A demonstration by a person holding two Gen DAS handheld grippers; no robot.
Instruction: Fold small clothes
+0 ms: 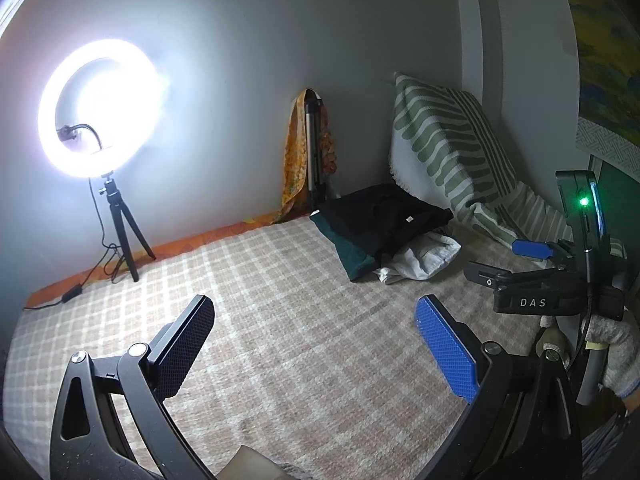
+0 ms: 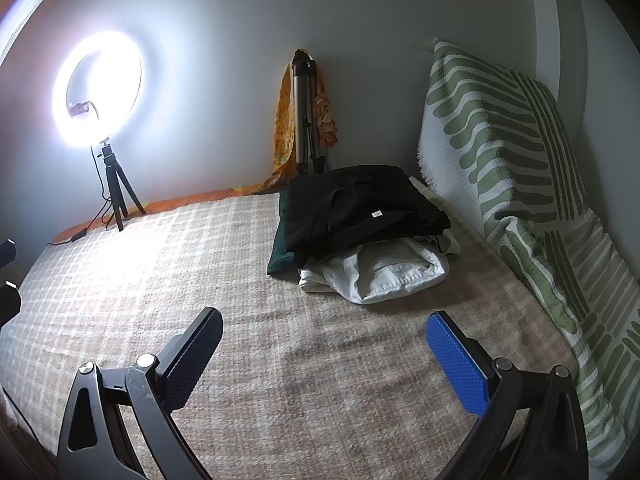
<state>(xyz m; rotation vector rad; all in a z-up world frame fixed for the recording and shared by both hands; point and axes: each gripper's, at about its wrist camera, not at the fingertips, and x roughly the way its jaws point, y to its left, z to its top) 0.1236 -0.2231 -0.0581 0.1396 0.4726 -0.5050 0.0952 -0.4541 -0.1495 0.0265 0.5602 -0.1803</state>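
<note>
Hovering over the bed, I hold my left gripper (image 1: 314, 348) with its fingers spread wide and nothing between them: one finger carries a black pad with a fine dimpled grid, the other a blue pad (image 1: 448, 350) of the same waffle texture, both flat and oblong. My right gripper (image 2: 324, 358) is the same, black pad and blue pad standing far apart, pinching nothing. Under both lies a woven blanket (image 2: 224, 280) in a soft plaid of beige, pink and pale cream squares, a little rumpled, with an orange sheet (image 1: 168, 250) showing along its far edge. The clothes are well ahead of me, heaped near the far right corner: a black garment (image 2: 360, 204) lies loosely folded on top, matte and limp, with a tiny white tag; a white garment (image 2: 388, 276) of thicker stitched cotton bulges out from beneath it; a dark green cloth (image 2: 280, 254) peeks out at the left side of the heap. Just beside the heap, a waffle-knit pillow (image 2: 500, 132) printed with green leaf stripes leans on the wall. A folded metal tripod (image 2: 306, 120) draped with yellow patterned fabric stands in the corner, and a glowing ring light (image 2: 98, 88) sits on a small black tripod at the left.
</note>
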